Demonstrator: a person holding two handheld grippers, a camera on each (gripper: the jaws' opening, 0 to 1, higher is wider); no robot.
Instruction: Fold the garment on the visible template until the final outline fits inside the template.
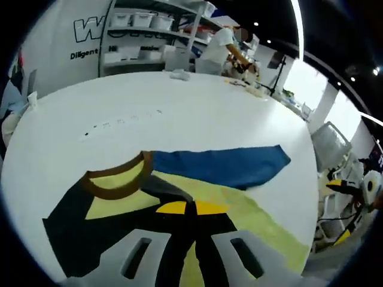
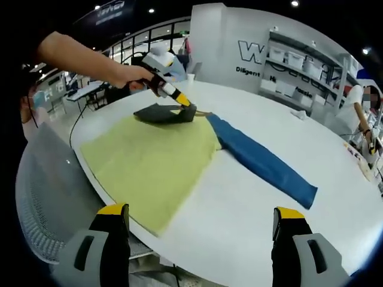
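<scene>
Grey plastic jaws of the left gripper [image 1: 190,210], black w/ yellow tips, sit pressed together on dark cloth at the neck area of the soft yellow-green, dark and blue long-sleeved garment [image 1: 197,197]; in the right gripper view the left gripper [image 2: 185,104] pinches a dark fold up off the fabric, held by a bare hand [image 2: 133,76]. Right gripper [image 2: 200,224] hangs off the near edge of the round white table [image 2: 251,197], its yellow-tipped black fingers [image 2: 112,210] wide apart w/ nothing between them.

Garment lies flat-ish on the near-left part of the table: broad yellow-green body panel [image 2: 149,161] reaching the near edge, brown ribbed collar [image 1: 116,182] curved in an arc, long blue sleeve [image 2: 263,161] stretched out straight toward the table's right side, smooth w/ a squared cuff. Table top is matt, plain white.

White shelving w/ storage bins [image 1: 149,30] stands beyond the far edge, a person in a white top [image 1: 218,51] beside it.
</scene>
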